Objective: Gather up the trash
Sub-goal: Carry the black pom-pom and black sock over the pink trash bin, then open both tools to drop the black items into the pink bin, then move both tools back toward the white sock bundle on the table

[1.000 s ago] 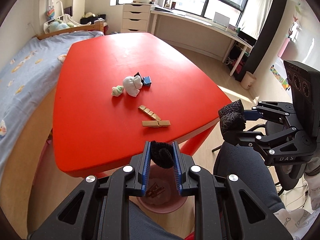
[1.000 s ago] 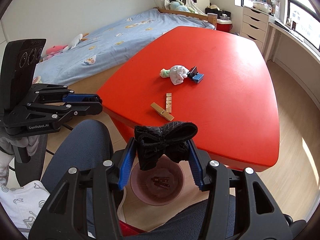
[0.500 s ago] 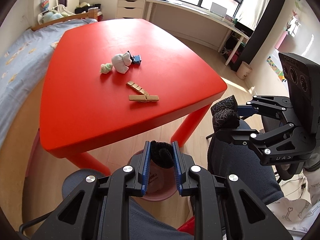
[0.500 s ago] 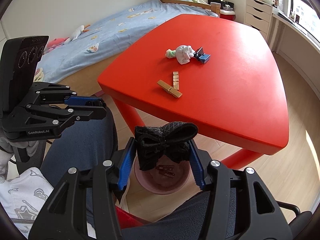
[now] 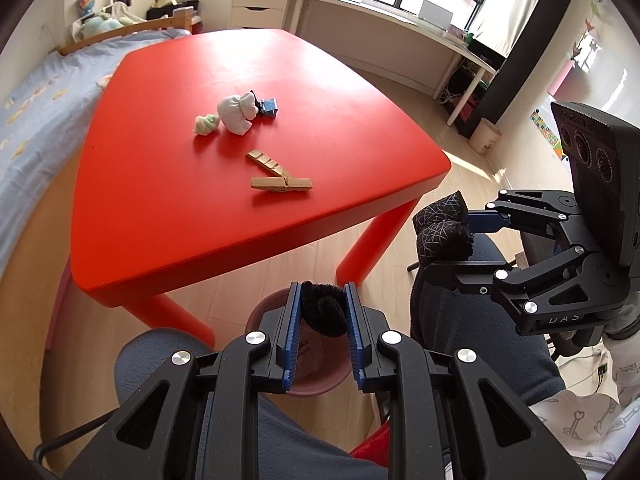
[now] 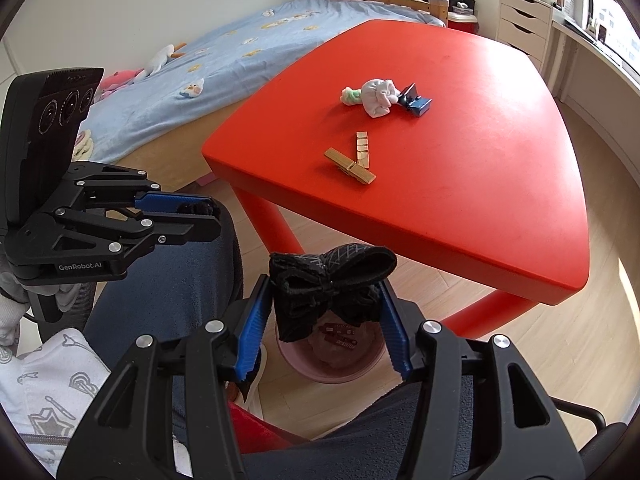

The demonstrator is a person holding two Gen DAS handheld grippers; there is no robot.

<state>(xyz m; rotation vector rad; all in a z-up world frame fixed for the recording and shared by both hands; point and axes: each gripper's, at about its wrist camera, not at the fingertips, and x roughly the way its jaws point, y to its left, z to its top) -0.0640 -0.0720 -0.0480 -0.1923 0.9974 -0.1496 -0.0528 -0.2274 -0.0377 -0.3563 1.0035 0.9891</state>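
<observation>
My left gripper [image 5: 322, 312] is shut on a small black fuzzy wad [image 5: 323, 314] and holds it above a pink bin [image 5: 316, 376] on the floor. My right gripper [image 6: 326, 320] is shut on a black patterned cloth bundle [image 6: 330, 284] above the same pink bin [image 6: 332, 364], which holds scraps. On the red table [image 5: 200, 208] lie a white crumpled wad [image 5: 237, 111], a green-white scrap [image 5: 206, 124], a blue-black piece [image 5: 267, 106] and wooden clothespin pieces [image 5: 278, 178].
The table's red legs [image 5: 370, 244] stand beside the bin. A bed with a blue cover [image 6: 224, 52] lies on the left of the table. My knees in dark trousers [image 5: 472, 320] and an office chair flank the bin. A desk and white drawers [image 5: 260, 0] stand by the window.
Both grippers have pulled back from the table edge and lowered toward the bin, each still holding its black piece. The table items have not moved.
</observation>
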